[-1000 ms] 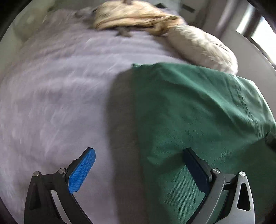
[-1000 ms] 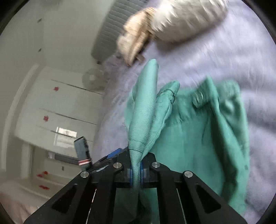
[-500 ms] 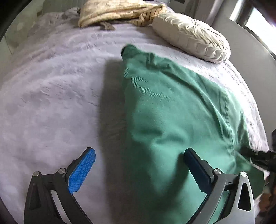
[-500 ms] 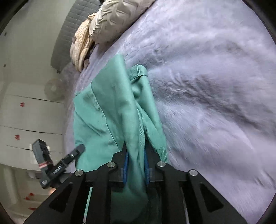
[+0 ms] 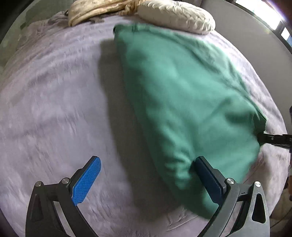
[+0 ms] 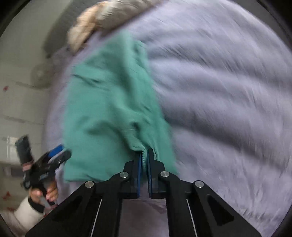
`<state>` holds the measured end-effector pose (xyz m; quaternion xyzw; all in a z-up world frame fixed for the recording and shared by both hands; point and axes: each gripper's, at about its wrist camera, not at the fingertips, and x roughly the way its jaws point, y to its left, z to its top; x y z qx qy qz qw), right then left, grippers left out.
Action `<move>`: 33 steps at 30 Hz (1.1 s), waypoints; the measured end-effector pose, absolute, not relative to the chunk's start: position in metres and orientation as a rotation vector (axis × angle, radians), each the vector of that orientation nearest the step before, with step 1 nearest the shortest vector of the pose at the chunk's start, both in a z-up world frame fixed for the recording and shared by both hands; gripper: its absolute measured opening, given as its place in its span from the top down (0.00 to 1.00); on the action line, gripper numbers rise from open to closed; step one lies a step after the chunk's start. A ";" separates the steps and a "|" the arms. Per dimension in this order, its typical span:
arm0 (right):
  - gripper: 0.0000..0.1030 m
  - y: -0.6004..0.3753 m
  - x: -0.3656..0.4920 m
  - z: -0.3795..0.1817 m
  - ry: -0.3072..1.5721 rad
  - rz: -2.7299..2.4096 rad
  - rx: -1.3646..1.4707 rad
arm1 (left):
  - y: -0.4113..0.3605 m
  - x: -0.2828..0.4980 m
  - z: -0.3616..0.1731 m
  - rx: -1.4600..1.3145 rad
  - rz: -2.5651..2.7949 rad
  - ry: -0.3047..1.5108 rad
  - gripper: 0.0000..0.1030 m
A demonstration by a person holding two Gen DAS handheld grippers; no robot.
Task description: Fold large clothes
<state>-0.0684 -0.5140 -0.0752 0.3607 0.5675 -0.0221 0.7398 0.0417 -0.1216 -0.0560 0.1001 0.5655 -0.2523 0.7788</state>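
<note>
On the bed [image 5: 54,102], over its lilac fleecy cover, lies the green garment [image 5: 182,94], spread in one broad layer from near the cream cushion [image 5: 175,16] at the far end down toward both grippers. The right gripper [image 6: 145,158] has its jaws pressed together on a bunched edge of the cloth, and a ridge of fabric rises from the pinch. The left gripper [image 5: 146,175] stands wide apart; its right pad touches the near side of the garment, but nothing is clamped between the pads. Both views are blurred, so fine seams cannot be read.

I judge that the step in hand is to lay the garment out flat before a fold. The next move probably calls for the left gripper to take the near corner, so that both grippers hold one edge and can carry it across evenly.
</note>
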 end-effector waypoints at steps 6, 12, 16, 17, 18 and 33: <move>0.98 -0.512 -0.083 -0.097 1.223 -0.071 0.900 | -0.111 0.039 -0.062 0.151 -0.548 1.241 0.00; 0.81 -0.516 -0.089 -0.055 1.124 -0.062 0.894 | -0.114 0.037 -0.058 0.181 -0.539 1.216 0.00; 0.34 -0.522 -0.075 -0.040 1.053 -0.016 0.909 | -0.111 0.038 -0.060 0.166 -0.536 1.220 0.00; 0.35 -0.523 -0.066 -0.042 1.054 -0.001 0.924 | -0.110 0.038 -0.060 0.167 -0.534 1.220 0.00; 0.50 -0.522 -0.062 -0.043 1.061 0.009 0.932 | -0.110 0.038 -0.060 0.170 -0.533 1.218 0.00; 0.87 -0.520 -0.062 -0.079 1.213 -0.125 0.875 | -0.113 0.042 -0.060 0.144 -0.502 1.286 0.00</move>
